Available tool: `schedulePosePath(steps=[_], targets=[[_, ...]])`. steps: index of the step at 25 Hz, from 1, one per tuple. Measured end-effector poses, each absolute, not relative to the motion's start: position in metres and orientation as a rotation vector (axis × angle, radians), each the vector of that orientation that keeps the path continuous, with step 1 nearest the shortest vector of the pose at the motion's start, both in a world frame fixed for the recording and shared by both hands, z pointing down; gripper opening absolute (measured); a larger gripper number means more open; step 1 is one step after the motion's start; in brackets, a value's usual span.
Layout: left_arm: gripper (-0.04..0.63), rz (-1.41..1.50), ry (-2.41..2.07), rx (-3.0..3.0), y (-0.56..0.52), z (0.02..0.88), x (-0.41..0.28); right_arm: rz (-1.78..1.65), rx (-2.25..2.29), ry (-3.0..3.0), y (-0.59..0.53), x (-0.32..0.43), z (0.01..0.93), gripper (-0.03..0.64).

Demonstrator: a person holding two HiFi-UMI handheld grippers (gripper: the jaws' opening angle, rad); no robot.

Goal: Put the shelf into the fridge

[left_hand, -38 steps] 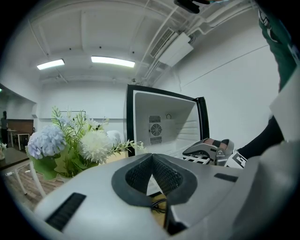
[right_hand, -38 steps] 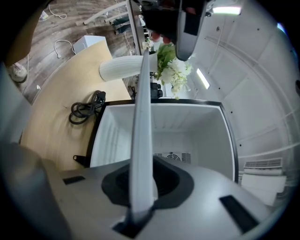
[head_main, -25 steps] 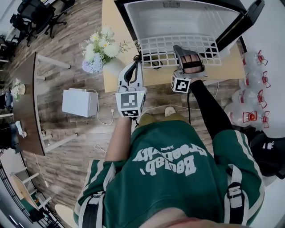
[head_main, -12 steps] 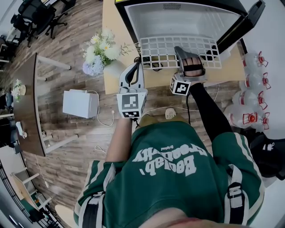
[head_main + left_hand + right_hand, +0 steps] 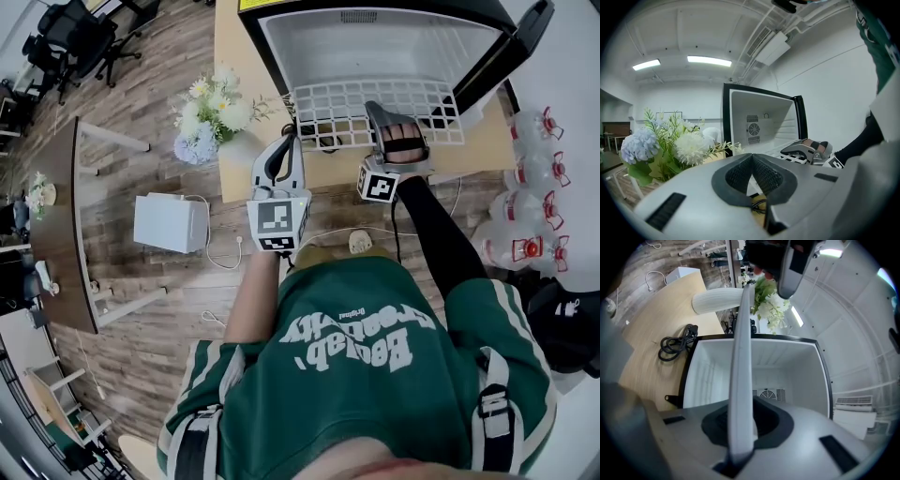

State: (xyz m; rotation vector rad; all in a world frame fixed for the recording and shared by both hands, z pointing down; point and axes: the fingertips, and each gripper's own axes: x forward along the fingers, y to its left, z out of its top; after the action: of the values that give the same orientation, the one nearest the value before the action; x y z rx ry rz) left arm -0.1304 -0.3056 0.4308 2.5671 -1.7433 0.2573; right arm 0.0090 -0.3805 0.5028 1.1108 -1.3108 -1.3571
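White shelf [image 5: 328,108]: a wire grid, lying flat at the open front of the fridge [image 5: 375,42], on the wooden table [image 5: 234,56].
Right gripper [image 5: 377,105]: its jaws are pressed tight on the thin front edge of the shelf, toward the right side.
Left gripper [image 5: 292,139]: its jaws are closed together with nothing in them, just beside the shelf's left corner.
Flowers [image 5: 211,103]: stand left of the fridge.
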Motion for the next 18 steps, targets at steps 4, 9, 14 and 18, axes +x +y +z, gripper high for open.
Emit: schedulePosePath(steps=[4,9,14,18], targets=[[0.0,0.251,-1.744,2.568,-0.305,0.429,-0.13,-1.35,1.111,-1.305,-0.384,0.012,0.502,0.049],[0.0,0.249,-1.746,2.569,-0.303,0.429,-0.128,-1.318,1.118,-1.308,-0.39,0.01,0.502,0.051],[0.0,0.244,-1.758,2.564,-0.303,0.427,-0.129,-1.314,1.105,-1.322,-0.396,0.009,0.503,0.049],[0.0,0.214,-1.752,2.536,-0.304,0.427,-0.129,-1.316,1.092,-1.335,-0.4,0.007,0.505,0.048]])
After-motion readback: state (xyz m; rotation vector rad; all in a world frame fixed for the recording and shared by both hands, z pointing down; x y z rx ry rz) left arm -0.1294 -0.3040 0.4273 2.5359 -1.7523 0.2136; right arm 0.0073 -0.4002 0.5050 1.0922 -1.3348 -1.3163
